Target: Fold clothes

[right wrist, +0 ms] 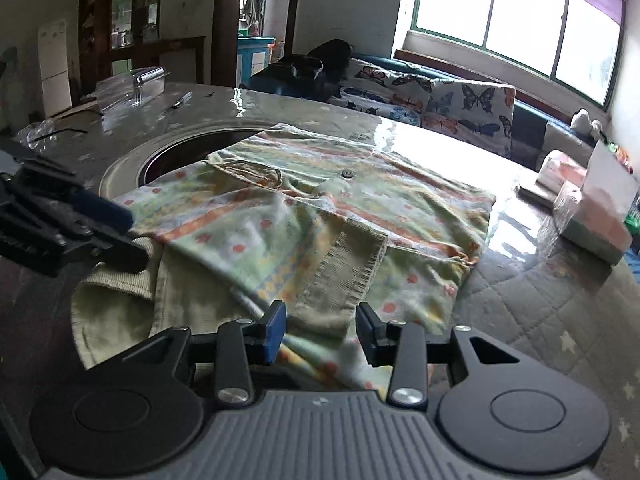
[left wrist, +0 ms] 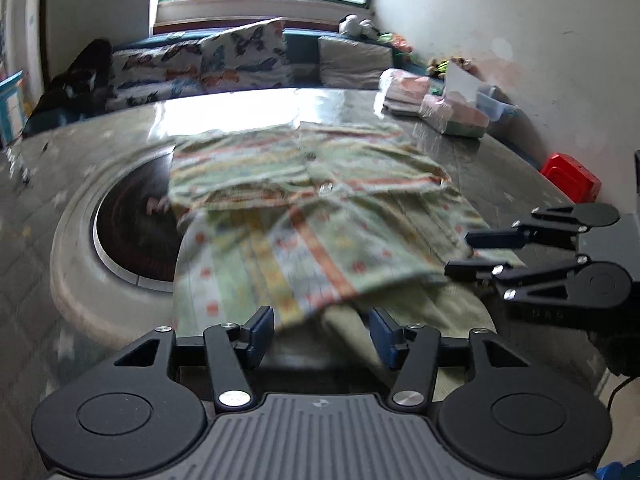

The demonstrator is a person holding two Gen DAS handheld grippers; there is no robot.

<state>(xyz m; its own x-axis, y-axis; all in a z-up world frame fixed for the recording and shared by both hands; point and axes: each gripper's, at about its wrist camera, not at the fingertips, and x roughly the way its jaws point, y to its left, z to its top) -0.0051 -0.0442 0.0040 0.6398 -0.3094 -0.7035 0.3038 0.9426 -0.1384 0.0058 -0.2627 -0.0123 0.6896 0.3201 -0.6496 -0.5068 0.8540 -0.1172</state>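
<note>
Both grippers hover at the near hem of a patterned shirt [right wrist: 304,216] spread on a grey tabletop [right wrist: 540,300]. Left gripper [left wrist: 322,334] has its blue-padded fingers [left wrist: 260,334] apart, with the shirt's folded lower edge lying between and just ahead of them; nothing is clamped. Right gripper [right wrist: 321,334] likewise stands with fingers apart, a ribbed cuff [right wrist: 344,276] of the shirt resting between the tips but not pinched. In the left view the right gripper [left wrist: 476,254] shows side-on at the shirt's right edge, close to the cloth.

Shirt, pale green with orange and yellow bands and dots, lies partly folded: its upper layer, with buttons [left wrist: 325,188] showing, is doubled over the lower part. Its far left side overhangs a round recessed burner [left wrist: 132,224] set in the tabletop. Plastic-wrapped packages [right wrist: 588,216] sit at the right end, well apart from the shirt. Butterfly-print cushions [right wrist: 452,104] line a bench under the window [right wrist: 516,20].
</note>
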